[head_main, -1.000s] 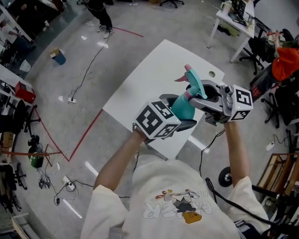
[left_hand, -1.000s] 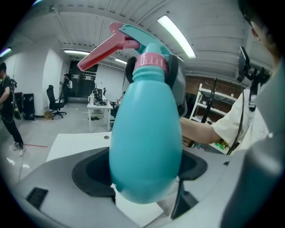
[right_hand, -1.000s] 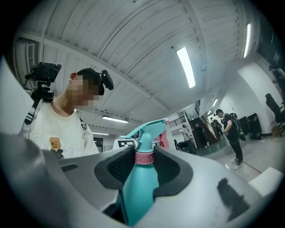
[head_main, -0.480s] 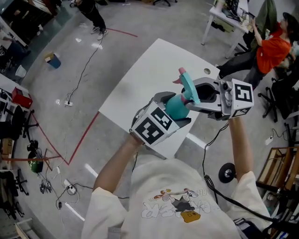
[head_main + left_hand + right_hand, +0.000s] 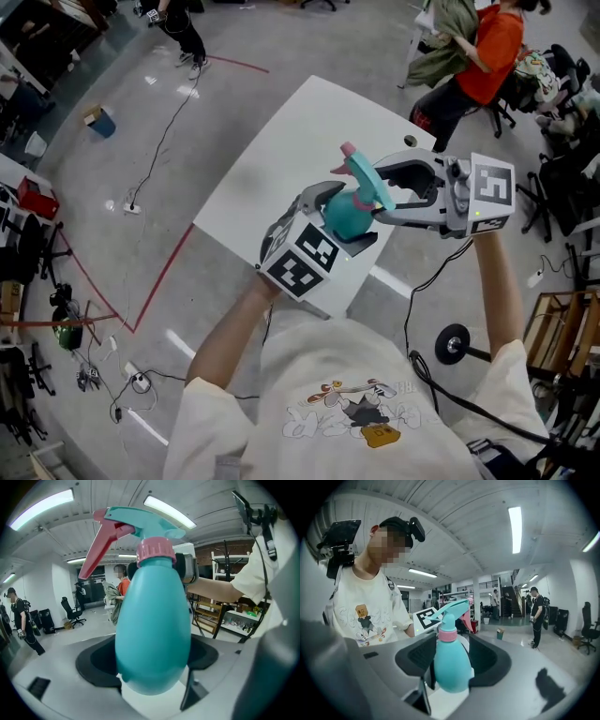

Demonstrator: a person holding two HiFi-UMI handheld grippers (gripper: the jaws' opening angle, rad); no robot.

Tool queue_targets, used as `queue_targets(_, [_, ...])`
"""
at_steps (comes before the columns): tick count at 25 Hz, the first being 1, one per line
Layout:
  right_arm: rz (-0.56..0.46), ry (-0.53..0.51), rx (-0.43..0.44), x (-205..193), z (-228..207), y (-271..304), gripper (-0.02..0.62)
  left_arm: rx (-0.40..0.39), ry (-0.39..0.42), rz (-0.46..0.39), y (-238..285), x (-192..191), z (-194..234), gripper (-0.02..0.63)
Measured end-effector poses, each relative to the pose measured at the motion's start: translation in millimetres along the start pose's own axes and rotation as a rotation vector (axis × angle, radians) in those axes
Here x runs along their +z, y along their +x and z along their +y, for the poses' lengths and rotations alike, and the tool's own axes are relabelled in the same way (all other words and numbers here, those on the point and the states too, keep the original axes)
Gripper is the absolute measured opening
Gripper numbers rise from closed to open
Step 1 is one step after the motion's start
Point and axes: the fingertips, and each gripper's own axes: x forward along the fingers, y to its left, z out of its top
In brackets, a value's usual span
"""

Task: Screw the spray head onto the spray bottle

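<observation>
**Head view.** The teal spray bottle [image 5: 349, 221] is held in the air over the near edge of the white worktop [image 5: 281, 141]. Its spray head [image 5: 364, 178] sits on the neck. The left tool [image 5: 336, 223] meets the bottle from the near left, and the right tool [image 5: 382, 193] from the right.

**Left gripper view.** The left tool [image 5: 152, 672] is clenched on the bottle's wide body, which sits deep between the jaws.

**Right gripper view.** The right tool [image 5: 450, 667] grasps the lower body, with a jaw against each side. The pink collar [image 5: 446, 636] is above it.
</observation>
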Motion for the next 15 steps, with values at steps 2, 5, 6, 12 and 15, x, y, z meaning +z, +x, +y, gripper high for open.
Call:
queue_targets(2, [0.113, -0.046, 0.012, -1.5, 4.7, -9.0, 0.204, 0.004, -0.003, -0.002, -0.2, -1.7, 1.8, 0.416])
queue_targets(5, [0.291, -0.181, -0.001, 8.4, 12.2, -27.0, 0.204, -0.010, -0.004, -0.010, -2.3, -1.4, 3.4, 0.416])
queue_targets(6, [0.350, -0.239, -0.018, 16.0, 13.7, -30.8, 0.204, -0.017, -0.002, -0.016, -5.3, -1.1, 3.7, 0.416])
queue_targets(12, [0.631, -0.427, -0.008, 52.6, 17.0, -42.3, 0.204, 0.100, 0.056, -0.028, -10.0, -5.3, 16.7, 0.416])
queue_targets(15, [0.693, -0.455, 0.006, 66.3, 19.6, -34.6, 0.204, 0.152, 0.062, -0.041, -10.5, 1.3, 20.1, 0.416])
